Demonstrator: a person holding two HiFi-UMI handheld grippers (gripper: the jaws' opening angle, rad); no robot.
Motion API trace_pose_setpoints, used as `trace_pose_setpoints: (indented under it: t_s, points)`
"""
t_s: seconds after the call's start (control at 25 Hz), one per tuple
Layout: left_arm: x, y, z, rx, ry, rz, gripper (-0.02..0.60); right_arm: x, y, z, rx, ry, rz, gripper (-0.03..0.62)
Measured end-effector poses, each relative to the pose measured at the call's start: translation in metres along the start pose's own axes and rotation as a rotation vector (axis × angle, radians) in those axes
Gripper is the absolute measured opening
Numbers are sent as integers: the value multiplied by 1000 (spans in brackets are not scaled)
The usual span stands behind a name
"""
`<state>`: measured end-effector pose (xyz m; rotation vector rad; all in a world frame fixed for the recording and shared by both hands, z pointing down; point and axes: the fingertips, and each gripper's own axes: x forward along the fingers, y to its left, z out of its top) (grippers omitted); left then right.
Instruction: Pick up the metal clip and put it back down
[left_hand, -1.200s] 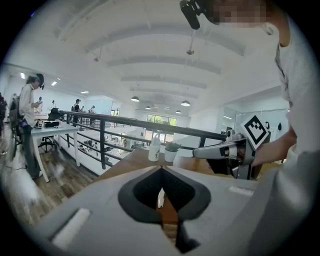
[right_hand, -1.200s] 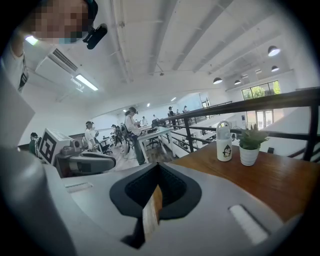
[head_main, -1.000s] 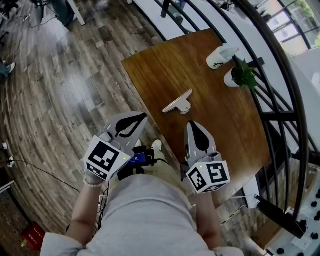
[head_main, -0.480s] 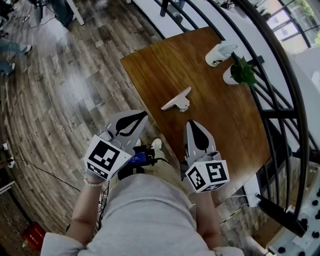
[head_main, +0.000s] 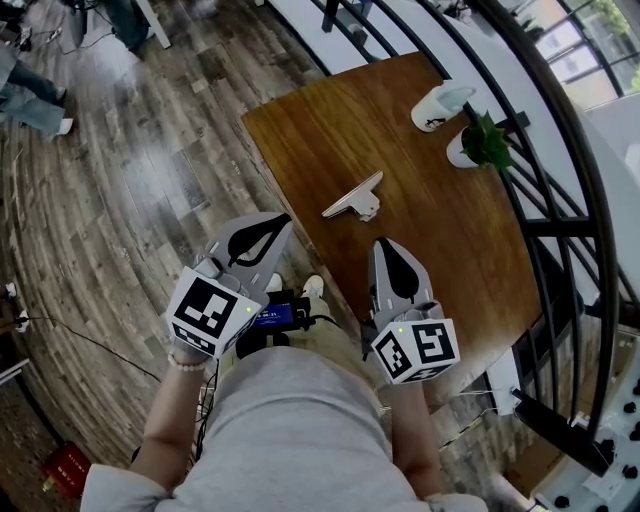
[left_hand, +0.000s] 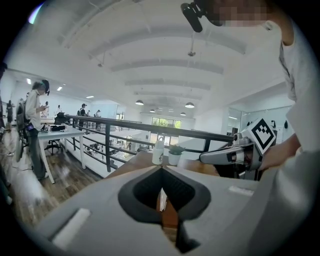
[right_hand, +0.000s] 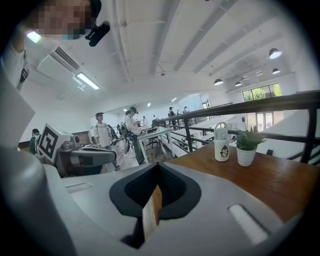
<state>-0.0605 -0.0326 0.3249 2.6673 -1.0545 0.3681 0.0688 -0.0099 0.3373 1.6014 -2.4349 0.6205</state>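
Head view first: the metal clip (head_main: 355, 200) is lying on the wooden table (head_main: 330, 120), roughly in the middle of the frame, with nothing touching it. Both tools sit below it in the picture, well short of it. The left gripper (head_main: 283, 220) is at lower left, off the table's edge and over the plank floor (head_main: 130, 180), with its tip aimed up and to the right. The right gripper (head_main: 383, 244) is at lower centre, over the near edge of the table, pointing up the frame toward the clip. At upper right, a white bottle (head_main: 437, 108) and a small potted plant (head_main: 478, 145) stand close together by the dark railing (head_main: 560, 200)

Left gripper view: the jaws are pressed together at the tips with nothing pinched between them; only a sliver of brown tabletop shows through the narrow slit lower down. The bottle (left_hand: 158, 152) and plant (left_hand: 175, 156) sit just above the jaw tips in mid-frame, and the right gripper (left_hand: 232, 156) pokes in from the right

Right gripper view: same deal, jaws closed on each other and empty, with just a strip of wood visible through the gap. The bottle and plant are at centre right on the table, and the left gripper (right_hand: 87, 157) shows at the left. I can't make out the clip in either gripper view
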Motion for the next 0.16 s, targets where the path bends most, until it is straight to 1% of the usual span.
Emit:
trace_pose_setpoints:
  t_s: [0.16]
  points:
    - [-1, -1, 0, 15, 1, 8, 0, -1, 0, 0, -2, 0, 4, 18]
